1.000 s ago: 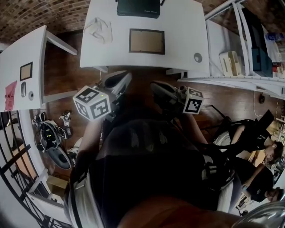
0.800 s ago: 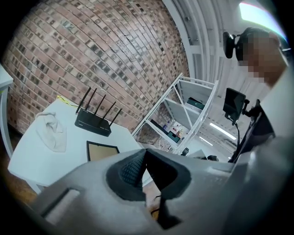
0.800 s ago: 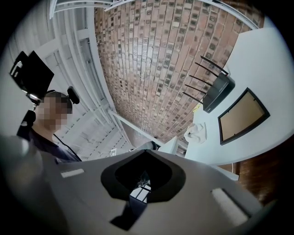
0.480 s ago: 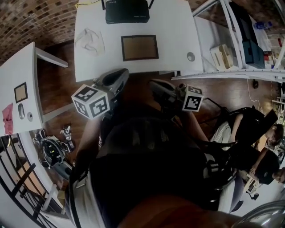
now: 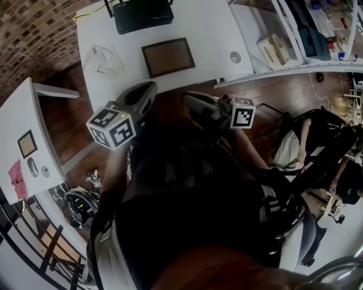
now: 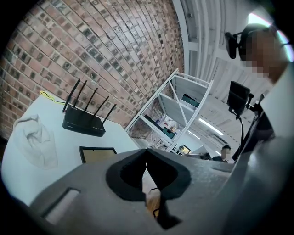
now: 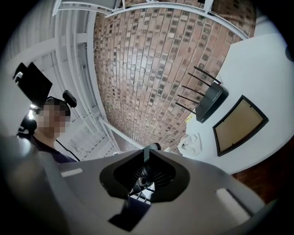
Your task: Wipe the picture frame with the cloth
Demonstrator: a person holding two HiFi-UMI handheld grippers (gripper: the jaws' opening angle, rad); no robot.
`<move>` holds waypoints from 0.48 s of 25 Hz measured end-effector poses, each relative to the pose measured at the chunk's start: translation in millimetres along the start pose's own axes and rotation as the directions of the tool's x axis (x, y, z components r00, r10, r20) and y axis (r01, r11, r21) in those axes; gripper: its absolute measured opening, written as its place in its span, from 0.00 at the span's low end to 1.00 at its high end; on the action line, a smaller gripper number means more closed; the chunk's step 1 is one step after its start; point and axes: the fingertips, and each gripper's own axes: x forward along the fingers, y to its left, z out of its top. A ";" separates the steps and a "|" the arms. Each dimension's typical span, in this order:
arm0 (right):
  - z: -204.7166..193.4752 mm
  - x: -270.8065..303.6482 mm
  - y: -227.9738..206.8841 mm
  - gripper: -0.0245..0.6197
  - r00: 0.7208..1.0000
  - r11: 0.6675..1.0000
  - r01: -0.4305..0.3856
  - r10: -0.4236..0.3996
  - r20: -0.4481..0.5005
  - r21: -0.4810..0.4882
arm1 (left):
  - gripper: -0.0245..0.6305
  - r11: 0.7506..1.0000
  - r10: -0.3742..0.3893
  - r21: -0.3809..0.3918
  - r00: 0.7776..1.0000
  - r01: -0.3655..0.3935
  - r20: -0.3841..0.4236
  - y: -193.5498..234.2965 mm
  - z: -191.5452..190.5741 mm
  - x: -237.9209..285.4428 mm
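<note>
Left gripper (image 5: 148, 88), in the middle of the head view just below the table's near edge, has its jaws pressed fully together with nothing between them; its own view shows the two dark tips (image 6: 146, 154) meeting in a thin line at lower centre. Right gripper (image 5: 189, 99) sits just beside it to the right, also short of the table; its jaws have just been opening and stand a narrow slit apart (image 7: 146, 154), with nothing between them. Each carries its marker cube behind the jaws (both grippers are held over the dark wood floor, apart from everything on the table).

On the white table (image 5: 212, 31) at the top of the head view the picture frame (image 5: 168, 56) lies flat, dark-edged with a tan panel, near the table's middle; the left gripper view has it at centre left (image 6: 97, 153), the right gripper view at right (image 7: 240, 125). The cloth (image 5: 102, 59), white and crumpled, lies to the frame's left, near but apart from it (image 6: 36, 137) (image 7: 193, 143). A black router (image 5: 143, 13) with upright antennas stands beyond the frame at the table's far edge (image 6: 83, 123) (image 7: 209, 103); a brick wall (image 6: 92, 50) rises behind it.
</note>
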 end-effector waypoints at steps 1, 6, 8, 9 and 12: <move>-0.8 1.9 -0.6 0.08 1.000 1.000 0.003 -0.003 -0.004 -0.003 | 0.04 1.000 -0.001 0.001 1.000 0.001 -0.003 2.8 -0.7 -0.3; -1.4 2.2 -7.9 0.20 0.998 0.998 0.057 -0.057 0.010 -0.013 | 0.04 1.000 0.016 0.006 1.000 -0.016 -0.007 20.2 -2.5 -2.9; -1.2 2.4 -14.0 0.27 0.995 0.995 0.103 -0.103 0.015 -0.015 | 0.04 1.000 0.025 0.003 1.000 -0.025 -0.013 26.1 -3.0 -4.2; -0.1 2.9 -18.2 0.30 0.992 0.992 0.127 -0.126 0.015 -0.021 | 0.04 1.000 0.029 0.001 0.999 -0.029 -0.018 28.9 -2.8 -3.9; 7.7 2.7 -36.0 0.35 0.981 0.980 0.191 -0.191 0.013 -0.046 | 0.04 0.999 0.038 0.002 0.999 -0.037 -0.034 35.3 0.6 2.3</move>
